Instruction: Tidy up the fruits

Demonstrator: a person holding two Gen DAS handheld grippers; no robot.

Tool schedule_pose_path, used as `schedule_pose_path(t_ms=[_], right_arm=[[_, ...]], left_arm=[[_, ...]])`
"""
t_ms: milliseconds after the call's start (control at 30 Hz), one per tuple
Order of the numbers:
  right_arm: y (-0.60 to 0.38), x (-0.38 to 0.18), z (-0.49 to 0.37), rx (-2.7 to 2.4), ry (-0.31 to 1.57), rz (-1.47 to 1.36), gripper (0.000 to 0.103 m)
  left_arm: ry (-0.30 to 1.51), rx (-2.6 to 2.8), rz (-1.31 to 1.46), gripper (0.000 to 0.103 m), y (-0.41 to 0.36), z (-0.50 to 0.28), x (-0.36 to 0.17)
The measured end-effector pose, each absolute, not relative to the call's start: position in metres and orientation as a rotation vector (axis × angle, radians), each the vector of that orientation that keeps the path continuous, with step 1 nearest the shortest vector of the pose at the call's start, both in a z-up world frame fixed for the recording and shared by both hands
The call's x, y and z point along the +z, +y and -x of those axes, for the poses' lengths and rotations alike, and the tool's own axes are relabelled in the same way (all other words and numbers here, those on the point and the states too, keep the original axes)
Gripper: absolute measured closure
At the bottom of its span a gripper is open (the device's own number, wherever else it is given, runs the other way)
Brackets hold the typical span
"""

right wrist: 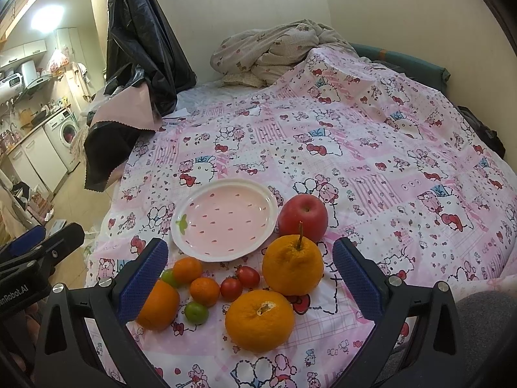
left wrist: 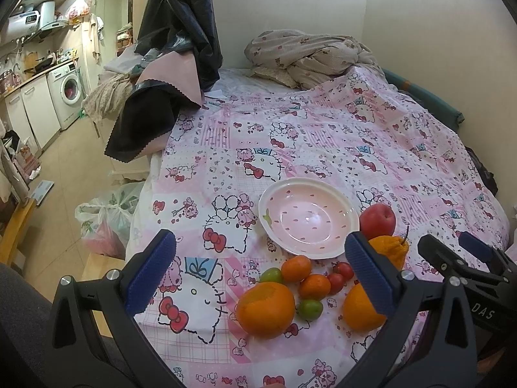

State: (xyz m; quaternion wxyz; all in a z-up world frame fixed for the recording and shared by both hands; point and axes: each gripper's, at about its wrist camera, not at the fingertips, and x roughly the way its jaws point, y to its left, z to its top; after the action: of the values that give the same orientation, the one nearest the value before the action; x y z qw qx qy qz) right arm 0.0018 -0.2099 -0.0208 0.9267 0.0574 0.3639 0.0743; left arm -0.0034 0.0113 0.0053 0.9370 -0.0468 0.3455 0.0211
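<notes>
Right wrist view shows the right gripper (right wrist: pixel 250 273) spread wide and holding nothing, hovering over a cluster of fruit on a pink cartoon-print bedsheet (right wrist: pixel 371 148). The likeliest trouble from here is rolling: the sheet looks soft and uneven, so a nudge from one blue pad could send the round fruit off toward the bed edge at nine o'clock, and closing on the tight cluster could catch two pieces at once or squash the two small red cherry tomatoes (right wrist: pixel 240 283). The empty pink strawberry-patterned ceramic plate (right wrist: pixel 226 220) lies at twelve o'clock from the claw, just beyond the fruit. A knobbly orange citrus with a stem (right wrist: pixel 292 265) sits between the fingers toward one o'clock, touching or nearly touching a red apple (right wrist: pixel 303 216) behind it. A large smooth orange (right wrist: pixel 260 320) lies at six o'clock, two small tangerines (right wrist: pixel 197 279) and two green plums (right wrist: pixel 195 313) at nine to ten o'clock, beside another big orange (right wrist: pixel 158 304) partly hidden by the left finger. Left wrist view shows the left gripper (left wrist: pixel 258 274) likewise wide open and empty, the plate at its one o'clock.
</notes>
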Motion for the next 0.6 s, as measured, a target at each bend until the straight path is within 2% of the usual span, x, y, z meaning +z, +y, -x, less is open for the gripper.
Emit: schedule_pose_path(t_ms=[400,600], right_arm=[[-0.209,-0.026,-0.003,0.211,0.776,-0.178,0.000],[-0.220,-0.030,-0.007,0.217,0.811,-0.248,0.000]], left_arm=[[0.733,0.039,0.112,0.000,0.013,-0.001,0.002],[0.925,0.054,0.169,0.000,0.023,-0.029,-0.018]])
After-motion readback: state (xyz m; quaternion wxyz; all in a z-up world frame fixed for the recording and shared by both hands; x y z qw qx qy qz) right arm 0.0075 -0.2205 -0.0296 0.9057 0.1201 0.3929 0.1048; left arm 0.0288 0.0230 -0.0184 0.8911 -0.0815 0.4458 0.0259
